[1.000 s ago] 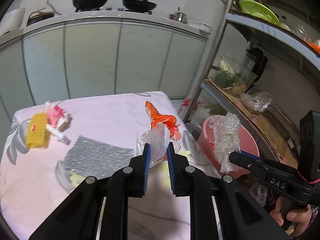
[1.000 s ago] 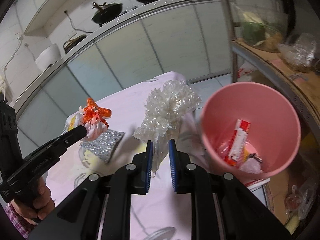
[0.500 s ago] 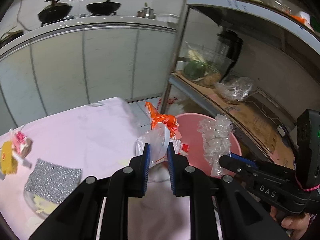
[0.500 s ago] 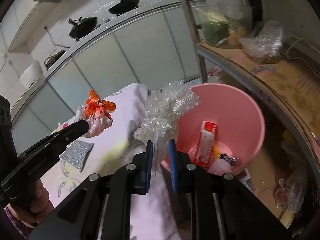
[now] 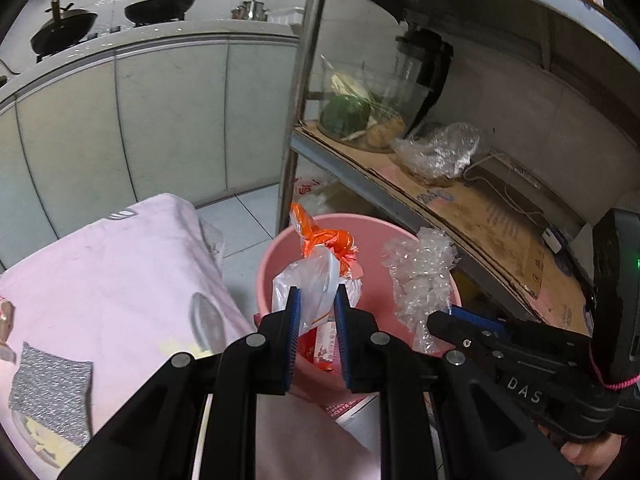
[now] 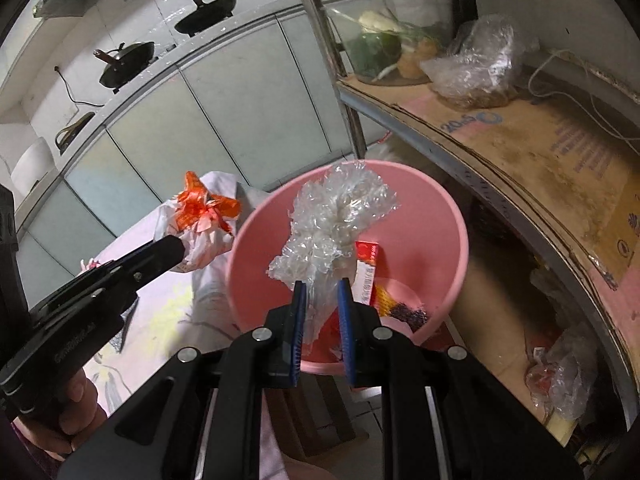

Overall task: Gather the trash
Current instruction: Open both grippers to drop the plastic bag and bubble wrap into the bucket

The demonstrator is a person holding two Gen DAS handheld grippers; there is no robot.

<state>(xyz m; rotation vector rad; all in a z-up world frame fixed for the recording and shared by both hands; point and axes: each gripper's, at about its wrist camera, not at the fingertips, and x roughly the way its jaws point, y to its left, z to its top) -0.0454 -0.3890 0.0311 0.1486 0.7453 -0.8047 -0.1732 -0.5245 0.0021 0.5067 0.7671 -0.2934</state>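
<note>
While each gripper clamps trash — left gripper (image 5: 315,296) orange-tied bag (image 5: 316,276), right gripper (image 6: 321,290) clear wrap (image 6: 332,224) — both hang over the bucket rim (image 6: 460,216).

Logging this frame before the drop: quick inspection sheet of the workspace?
Surface: pink-clothed table; grey glittery sheet lies on it.
Job's things: round pink plastic bin on the floor holds a red-and-white carton; orange-and-white plastic bag; crumpled clear plastic wrap.
Clutter: clear bags and vegetables on the metal shelf.
Grippers: left gripper shut on the bag; right gripper shut on the wrap, above the bin.
Cables: white cord on the shelf.
Surroundings: white cabinets, two black woks on the counter.
</note>
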